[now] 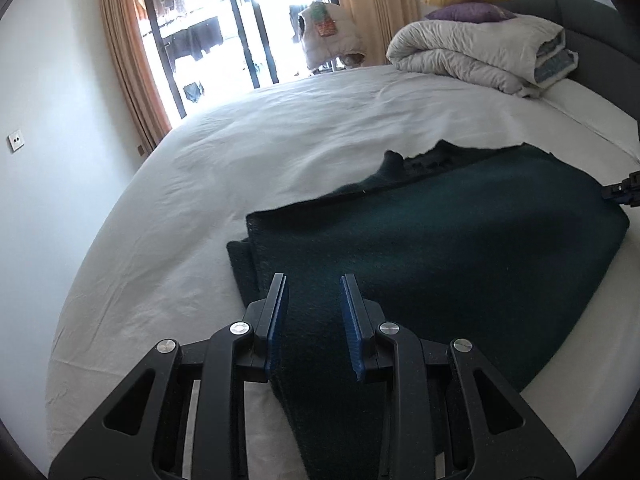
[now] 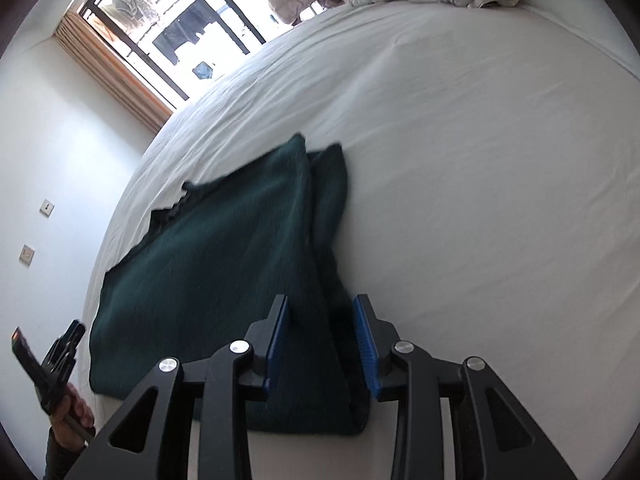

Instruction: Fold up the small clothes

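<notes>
A dark green knitted garment lies folded on the white bed sheet; it also shows in the right wrist view. My left gripper is open, its blue pads on either side of the garment's near edge, which runs between the fingers. My right gripper is open over the garment's other near corner, where a folded sleeve strip lies between the fingers. The right gripper's tip shows at the left view's right edge. The left gripper and the hand that holds it show in the right view.
A rolled white duvet with purple and yellow pillows sits at the bed's far end. A window with curtains and a white wall lie beyond the bed's left side. The sheet spreads wide to the right.
</notes>
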Motion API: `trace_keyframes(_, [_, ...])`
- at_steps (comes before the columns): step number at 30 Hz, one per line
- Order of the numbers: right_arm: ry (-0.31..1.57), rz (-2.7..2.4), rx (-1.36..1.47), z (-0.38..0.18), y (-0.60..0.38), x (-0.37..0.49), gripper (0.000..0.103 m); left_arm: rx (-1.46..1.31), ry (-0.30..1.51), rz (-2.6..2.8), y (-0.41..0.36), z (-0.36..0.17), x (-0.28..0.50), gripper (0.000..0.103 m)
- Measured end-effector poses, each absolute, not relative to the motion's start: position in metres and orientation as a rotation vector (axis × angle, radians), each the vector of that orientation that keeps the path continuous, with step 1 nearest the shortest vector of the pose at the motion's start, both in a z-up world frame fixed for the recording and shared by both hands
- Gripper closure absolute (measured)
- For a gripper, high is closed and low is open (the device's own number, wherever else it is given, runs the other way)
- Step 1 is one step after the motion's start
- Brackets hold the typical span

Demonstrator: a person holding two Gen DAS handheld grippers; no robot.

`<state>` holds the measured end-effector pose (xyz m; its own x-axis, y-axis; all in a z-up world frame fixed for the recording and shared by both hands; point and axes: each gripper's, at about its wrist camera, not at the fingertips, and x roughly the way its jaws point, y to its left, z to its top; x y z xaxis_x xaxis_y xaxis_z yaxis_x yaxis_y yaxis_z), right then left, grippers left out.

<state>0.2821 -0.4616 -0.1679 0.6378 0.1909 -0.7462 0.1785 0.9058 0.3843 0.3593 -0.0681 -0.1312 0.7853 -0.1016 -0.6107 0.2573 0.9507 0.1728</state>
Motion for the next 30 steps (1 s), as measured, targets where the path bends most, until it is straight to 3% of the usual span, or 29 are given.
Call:
trace_keyframes(3, [0.881,0.042,0.446,-0.171,-0.456,0.276,0.068,0.259,0.721,-0.179,-0.068,-0.153,0.370,0.077])
trace_keyframes(7, [0.911,0.008,0.360,-0.177,-0.448,0.271,0.087,0.227,0.726,-0.190,-0.061,-0.163,0.371,0.077])
trace_keyframes(10, [0.906,-0.008,0.340,-0.179,-0.447,0.268,0.096,0.248,0.717,-0.179,-0.064,-0.164,0.370,0.077])
trace_keyframes(30, [0.841,-0.118,0.342,-0.191,-0.443,0.247,0.100,0.206,0.719,-0.192,-0.056,-0.175,0.374,0.075])
